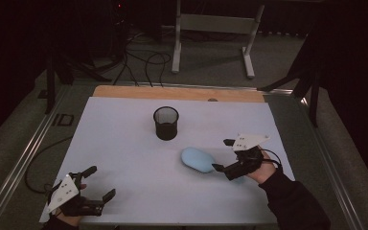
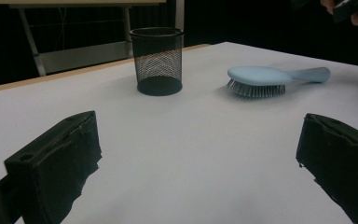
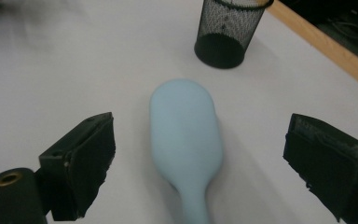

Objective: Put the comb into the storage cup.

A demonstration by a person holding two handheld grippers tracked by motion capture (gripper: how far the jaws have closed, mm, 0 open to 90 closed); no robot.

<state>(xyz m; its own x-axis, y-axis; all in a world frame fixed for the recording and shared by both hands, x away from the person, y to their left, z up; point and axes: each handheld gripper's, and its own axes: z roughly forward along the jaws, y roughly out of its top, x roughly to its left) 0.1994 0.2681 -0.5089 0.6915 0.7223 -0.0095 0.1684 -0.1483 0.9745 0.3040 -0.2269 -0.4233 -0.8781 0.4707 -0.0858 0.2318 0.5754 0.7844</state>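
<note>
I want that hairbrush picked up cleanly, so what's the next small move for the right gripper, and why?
Probably lower the right gripper and close on the handle. Its jaws are wide open on either side of the blue hairbrush, which lies bristles down on the table, not yet touched.

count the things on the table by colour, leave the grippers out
light blue: 1, the hairbrush, lying bristles down
black: 1, the mesh cup, standing upright
total: 2
</note>
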